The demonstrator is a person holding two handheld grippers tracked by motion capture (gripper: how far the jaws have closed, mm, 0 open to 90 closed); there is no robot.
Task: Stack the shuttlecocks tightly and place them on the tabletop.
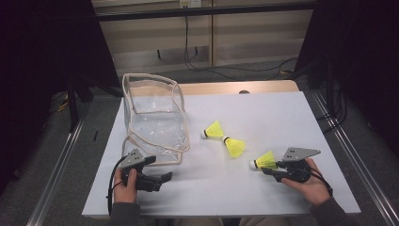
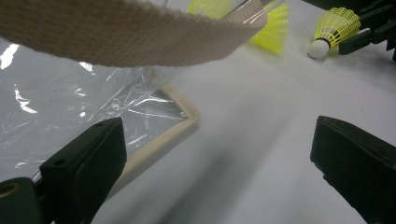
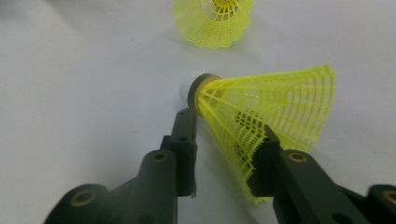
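A clear plastic pouch (image 1: 153,120) with beige fabric edging stands open on the left part of the white tabletop (image 1: 263,110). Two yellow shuttlecocks (image 1: 214,131) (image 1: 235,146) lie cork to cork near the middle of the board. Black cables (image 1: 207,66) trail over the floor beyond the table.

Shuttlecock (image 3: 261,116): yellow plastic mesh skirt, smooth white tip. Bag (image 1: 155,117): clear glossy crinkled plastic, beige woven cloth trim. Table (image 1: 263,188): matt white. Right gripper (image 3: 229,140) jaws: matt black plastic.
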